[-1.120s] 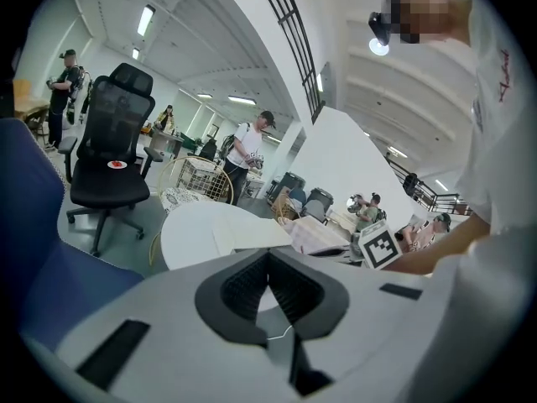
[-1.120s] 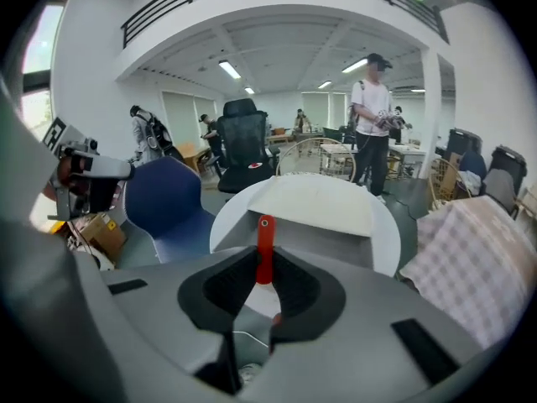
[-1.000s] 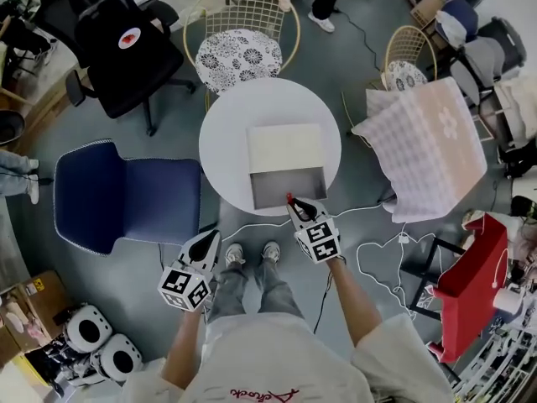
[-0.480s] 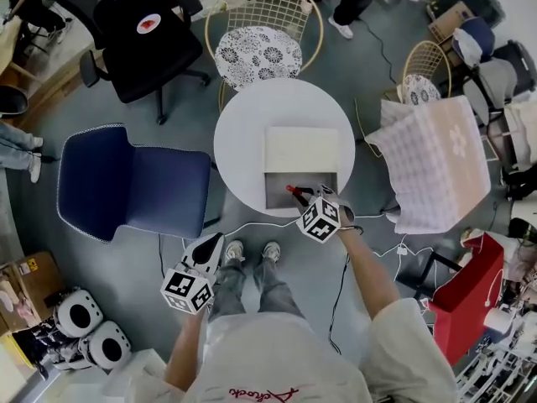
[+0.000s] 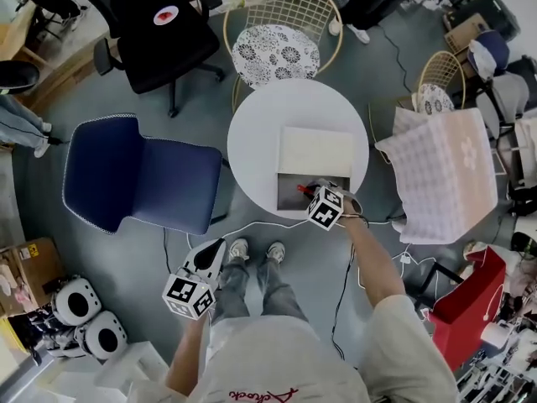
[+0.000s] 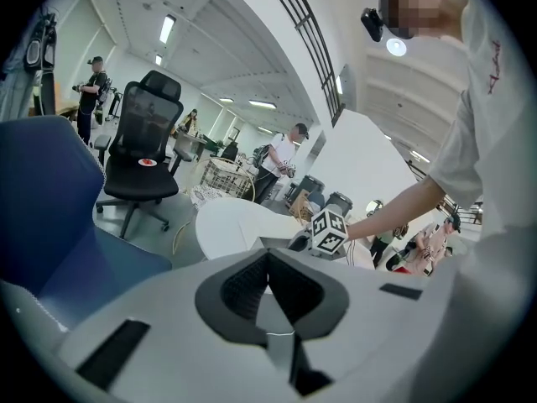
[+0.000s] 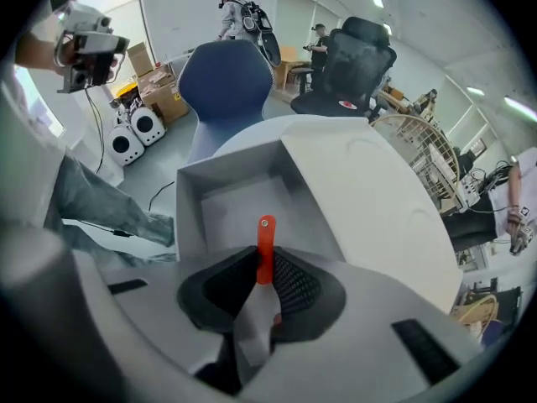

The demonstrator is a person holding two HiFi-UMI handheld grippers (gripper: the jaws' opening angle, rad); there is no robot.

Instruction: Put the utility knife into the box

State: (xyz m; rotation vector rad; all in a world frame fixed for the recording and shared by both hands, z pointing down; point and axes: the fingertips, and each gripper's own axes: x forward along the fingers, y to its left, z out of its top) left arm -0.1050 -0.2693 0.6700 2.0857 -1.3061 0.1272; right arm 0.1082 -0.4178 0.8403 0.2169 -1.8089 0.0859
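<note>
An open grey box (image 5: pixel 295 194) with its cream lid (image 5: pixel 315 151) folded back sits on the round white table (image 5: pixel 256 128). My right gripper (image 5: pixel 310 191) hangs over the box's near edge, shut on a red utility knife (image 7: pixel 265 250) whose tip points into the box cavity (image 7: pixel 226 204). The knife's red end (image 5: pixel 304 188) shows just above the box floor. Far from the table, my left gripper (image 5: pixel 204 259) hovers low beside the person's legs, shut with nothing between its jaws.
A blue chair (image 5: pixel 138 175) stands left of the table, a wire chair (image 5: pixel 281 23) with a patterned cushion behind it, a black office chair (image 5: pixel 159 28) at the back left. A checked cloth (image 5: pixel 445 175) lies to the right. Cables cross the floor.
My right gripper has carried the knife forward from the table's near edge to over the open box. The left gripper has stayed roughly where it was.
</note>
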